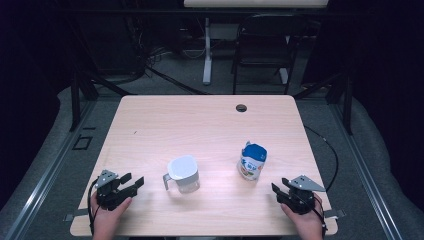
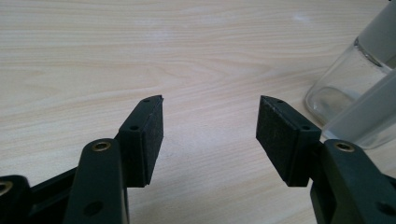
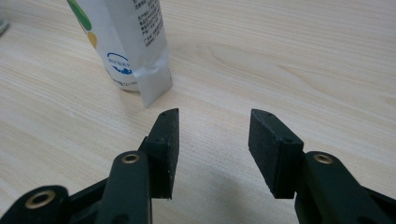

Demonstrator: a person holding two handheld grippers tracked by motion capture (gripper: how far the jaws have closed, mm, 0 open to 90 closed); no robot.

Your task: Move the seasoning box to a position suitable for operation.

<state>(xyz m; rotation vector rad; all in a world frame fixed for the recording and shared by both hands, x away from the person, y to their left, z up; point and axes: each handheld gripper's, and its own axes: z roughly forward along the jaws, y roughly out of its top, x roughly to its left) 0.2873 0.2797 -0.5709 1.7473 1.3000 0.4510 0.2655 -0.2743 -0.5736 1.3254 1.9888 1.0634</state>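
Readable text check: nothing legible. The pouch (image 3: 133,42), standing near the table's (image 1: 200,120) right edge, carries several lines of fine dark print on its white side panel in the right gripper view, too small and blurred to make out. A small blue emblem sits lower on the same panel; its characters cannot be told. In the high view the pouch's (image 1: 252,161) front shows blue and white markings, unreadable.

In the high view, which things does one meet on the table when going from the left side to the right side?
left gripper → clear jug with a white lid → blue and white pouch → right gripper. All are on the wooden table, in its near half.
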